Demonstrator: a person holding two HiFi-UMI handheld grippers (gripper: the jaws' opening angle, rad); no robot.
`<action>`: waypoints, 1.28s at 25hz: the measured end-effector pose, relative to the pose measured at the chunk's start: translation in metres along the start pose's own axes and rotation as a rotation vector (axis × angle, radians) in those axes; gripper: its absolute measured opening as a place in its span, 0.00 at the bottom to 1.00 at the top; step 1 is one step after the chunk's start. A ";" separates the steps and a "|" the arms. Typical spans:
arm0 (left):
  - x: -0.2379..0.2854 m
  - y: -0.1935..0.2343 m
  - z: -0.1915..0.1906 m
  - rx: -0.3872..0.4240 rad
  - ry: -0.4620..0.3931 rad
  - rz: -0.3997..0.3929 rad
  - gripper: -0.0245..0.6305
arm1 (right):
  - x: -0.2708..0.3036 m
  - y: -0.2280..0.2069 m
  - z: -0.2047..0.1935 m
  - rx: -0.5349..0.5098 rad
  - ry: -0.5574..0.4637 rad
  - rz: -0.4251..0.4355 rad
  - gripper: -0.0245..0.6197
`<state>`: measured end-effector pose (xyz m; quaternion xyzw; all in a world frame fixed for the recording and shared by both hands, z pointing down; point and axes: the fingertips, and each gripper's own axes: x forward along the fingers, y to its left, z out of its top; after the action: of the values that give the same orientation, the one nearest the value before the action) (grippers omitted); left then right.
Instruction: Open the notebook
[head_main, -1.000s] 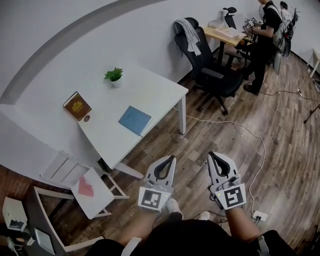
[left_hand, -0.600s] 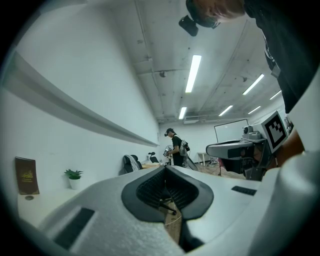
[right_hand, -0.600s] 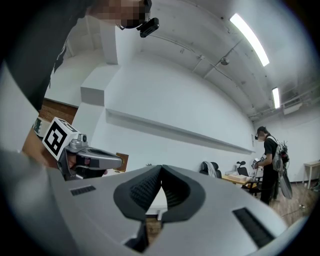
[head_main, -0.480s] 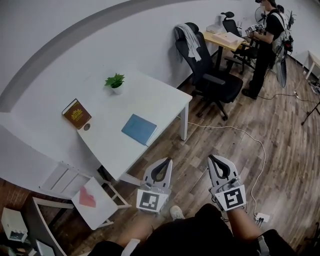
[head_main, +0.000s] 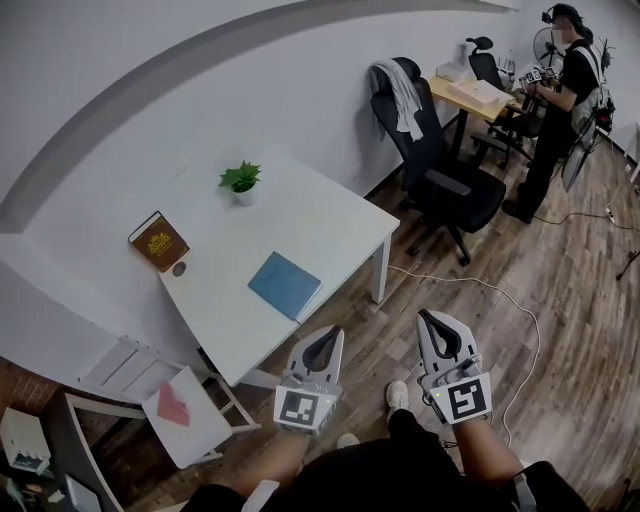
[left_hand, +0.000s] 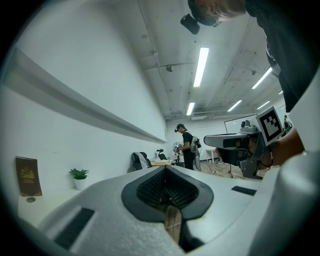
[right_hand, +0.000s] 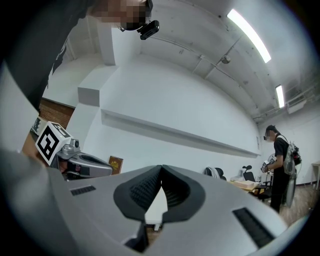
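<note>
The blue notebook (head_main: 285, 284) lies closed near the front edge of the white table (head_main: 320, 205). Both grippers are held out over the wooden floor, short of the table and apart from the notebook. The left gripper (head_main: 326, 333) is shut with nothing in it; its tips meet in the left gripper view (left_hand: 166, 167). My right gripper (head_main: 428, 318) is also shut and empty, with its tips touching in the right gripper view (right_hand: 161, 169). Neither gripper view shows the notebook.
On the table stand a brown book (head_main: 158, 240), a small round object beside it and a potted plant (head_main: 241, 179). A black office chair (head_main: 440, 180) is right of the table, a white chair (head_main: 185, 405) with a red shape at lower left. A person (head_main: 565, 90) stands far right; a cable (head_main: 500, 290) crosses the floor.
Both grippers have moved forward toward the table, still shut and side by side. The table and notebook sit lower and closer in the head view.
</note>
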<state>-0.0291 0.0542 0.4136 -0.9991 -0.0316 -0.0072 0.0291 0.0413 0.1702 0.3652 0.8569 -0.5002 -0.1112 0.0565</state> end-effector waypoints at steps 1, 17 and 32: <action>0.011 0.003 0.001 0.004 0.003 0.011 0.05 | 0.009 -0.009 -0.003 0.005 -0.002 0.010 0.04; 0.102 0.051 -0.013 0.027 0.081 0.277 0.04 | 0.122 -0.083 -0.052 0.109 -0.016 0.289 0.04; 0.041 0.137 -0.027 0.004 0.126 0.582 0.05 | 0.226 -0.007 -0.064 0.122 -0.023 0.556 0.04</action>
<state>0.0206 -0.0814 0.4333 -0.9636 0.2580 -0.0605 0.0339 0.1706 -0.0237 0.3949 0.6873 -0.7224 -0.0709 0.0272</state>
